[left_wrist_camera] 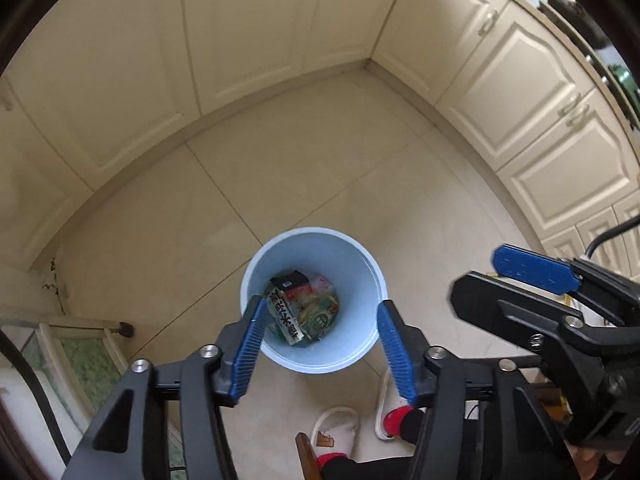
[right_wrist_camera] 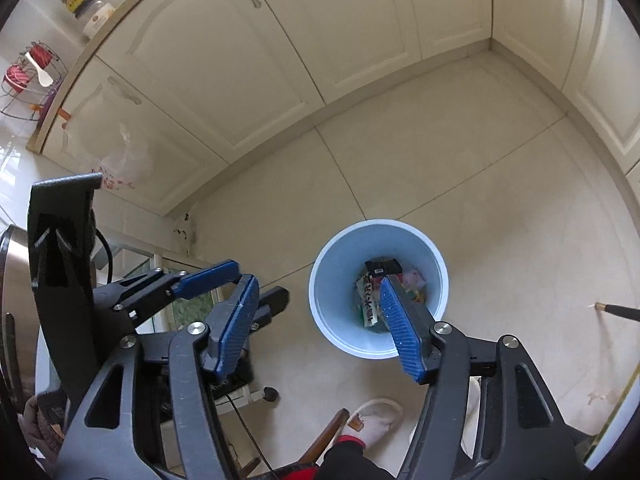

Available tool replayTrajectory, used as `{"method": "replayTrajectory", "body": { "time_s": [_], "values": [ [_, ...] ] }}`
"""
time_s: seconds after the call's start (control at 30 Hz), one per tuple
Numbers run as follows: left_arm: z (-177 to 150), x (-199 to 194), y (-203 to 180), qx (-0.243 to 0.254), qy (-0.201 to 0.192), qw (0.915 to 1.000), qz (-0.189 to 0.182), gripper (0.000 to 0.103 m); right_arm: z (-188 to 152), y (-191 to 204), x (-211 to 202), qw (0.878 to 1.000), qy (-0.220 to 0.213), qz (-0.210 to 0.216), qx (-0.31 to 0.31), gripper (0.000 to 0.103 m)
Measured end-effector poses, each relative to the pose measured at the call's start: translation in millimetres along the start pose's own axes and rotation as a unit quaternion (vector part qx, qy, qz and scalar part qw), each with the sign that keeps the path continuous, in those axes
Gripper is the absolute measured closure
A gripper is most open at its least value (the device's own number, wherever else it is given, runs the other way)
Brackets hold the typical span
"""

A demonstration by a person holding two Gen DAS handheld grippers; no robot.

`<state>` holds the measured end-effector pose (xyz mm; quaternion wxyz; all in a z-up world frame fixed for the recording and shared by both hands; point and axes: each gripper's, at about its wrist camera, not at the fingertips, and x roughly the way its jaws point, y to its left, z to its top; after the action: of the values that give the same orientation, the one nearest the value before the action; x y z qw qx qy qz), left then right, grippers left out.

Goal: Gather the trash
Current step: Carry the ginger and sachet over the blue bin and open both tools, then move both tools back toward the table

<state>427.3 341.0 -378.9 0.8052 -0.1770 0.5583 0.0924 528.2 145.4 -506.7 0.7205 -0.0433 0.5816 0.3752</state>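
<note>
The pale blue trash bin [left_wrist_camera: 312, 300] stands on the floor directly below the left gripper [left_wrist_camera: 320, 320], wrappers [left_wrist_camera: 304, 312] already inside. Both grippers hang spread and empty; the right gripper [right_wrist_camera: 316, 312] seems slightly left of it.

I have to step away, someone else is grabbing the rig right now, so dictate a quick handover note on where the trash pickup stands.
Left hand-held gripper: open, empty, held above the round light-blue plastic bin.
Right hand-held gripper: open, empty, also over the bin, slightly to its left.
Bin stands on the beige tiled floor; crumpled printed snack wrappers lie at its bottom.
Done: those wrappers are binned.
Left: no loose trash shows on the visible floor; check elsewhere. A thin plastic bag hangs by the cream cabinets.
</note>
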Motion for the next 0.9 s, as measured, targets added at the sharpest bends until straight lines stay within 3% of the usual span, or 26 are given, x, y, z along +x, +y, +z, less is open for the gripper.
{"method": "replayTrajectory", "body": {
  "time_s": [0.3, 0.4, 0.53, 0.6, 0.67, 0.8, 0.9],
  "values": [
    [-31.5, -88.9, -13.7, -0.023, -0.087, 0.9959, 0.012, 0.039, -4.0, 19.1, -75.9, 0.997, -0.072, -0.021, -0.006, 0.026],
    [-42.4, -125.2, -20.2, -0.02, -0.13, 0.9913, 0.009, 0.032, -12.9, 28.2, -114.7, 0.994, -0.105, -0.038, -0.015, 0.026],
    [-63.0, -176.8, -50.9, 0.0, -0.189, 0.9819, 0.004, 0.029, -28.8, 38.8, -165.0, 0.987, -0.147, -0.06, -0.024, 0.025],
    [-76.2, -200.7, -68.7, 0.013, -0.215, 0.9765, -0.005, 0.023, -40.6, 44.8, -195.2, 0.982, -0.172, -0.073, -0.027, 0.022],
    [-91.4, -226.3, -90.1, 0.03, -0.245, 0.9691, -0.008, 0.021, -51.4, 49.8, -222.5, 0.976, -0.197, -0.085, -0.03, 0.011],
    [-135.6, -263.7, -130.1, 0.059, -0.297, 0.9529, -0.015, 0.016, -80.4, 60.6, -281.6, 0.961, -0.252, -0.112, -0.034, 0.01],
    [-173.7, -295.7, -166.0, 0.08, -0.349, 0.9333, -0.021, 0.011, -109.2, 66.0, -333.4, 0.943, -0.3, -0.14, -0.027, 0.0]
  ]
}}
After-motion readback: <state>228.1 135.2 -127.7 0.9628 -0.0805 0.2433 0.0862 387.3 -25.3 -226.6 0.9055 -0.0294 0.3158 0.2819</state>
